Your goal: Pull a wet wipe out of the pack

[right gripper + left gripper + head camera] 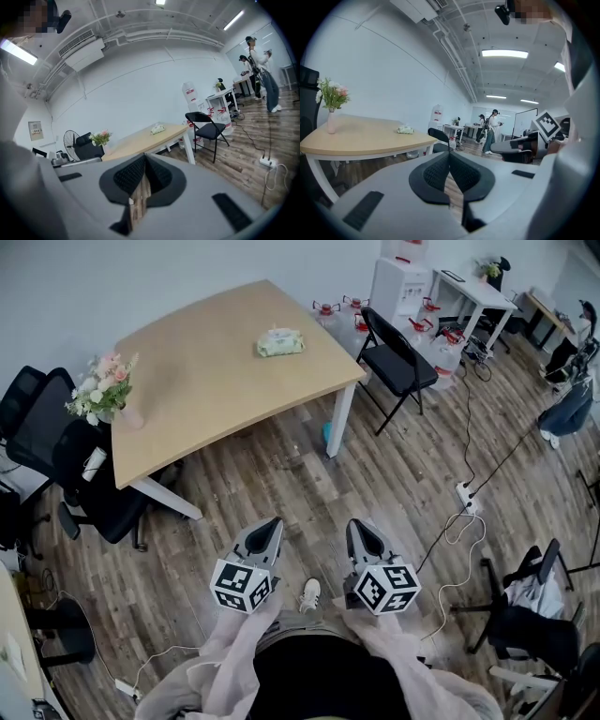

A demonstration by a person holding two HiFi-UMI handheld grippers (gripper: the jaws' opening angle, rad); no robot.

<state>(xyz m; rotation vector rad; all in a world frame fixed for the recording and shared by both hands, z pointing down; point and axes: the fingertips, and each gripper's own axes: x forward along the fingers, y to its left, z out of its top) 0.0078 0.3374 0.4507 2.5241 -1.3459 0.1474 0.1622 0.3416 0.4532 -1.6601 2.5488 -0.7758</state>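
Both sleeved arms reached forward, side by side, low above the wood-plank floor (281, 474). The grey left gripper (273, 521) and grey right gripper (355, 524) each had jaws closed tip to tip, holding nothing. The pale green wet wipe pack (280, 342) lay well ahead on the light wooden table (206, 371), its opening perhaps facing up. A pink-and-white flower vase (103, 392) stood at the table's left edge, a black folding chair (399, 359) to its right

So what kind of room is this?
Probably an office or workroom: a big wooden table, black office chairs beside it, more desks at the back, and a power strip with cables on the floor.
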